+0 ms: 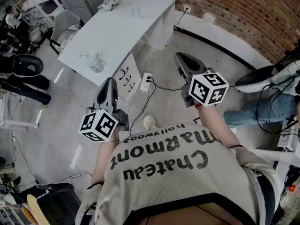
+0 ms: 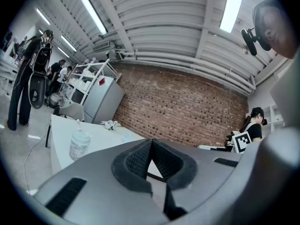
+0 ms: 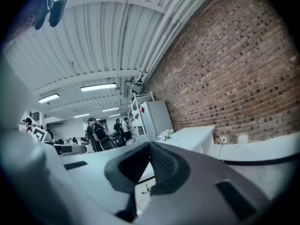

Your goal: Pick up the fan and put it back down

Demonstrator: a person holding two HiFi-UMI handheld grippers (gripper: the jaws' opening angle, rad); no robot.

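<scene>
The left gripper (image 1: 109, 82) and the right gripper (image 1: 182, 57) are held level just short of the table (image 1: 117, 32), each with its jaws closed on nothing. A power strip (image 1: 146, 81) sits by the table's near side, a bottle (image 1: 95, 61) stands at its near end and flowers (image 1: 108, 3) lie at its far end. The fan cannot be made out in any view.
</scene>
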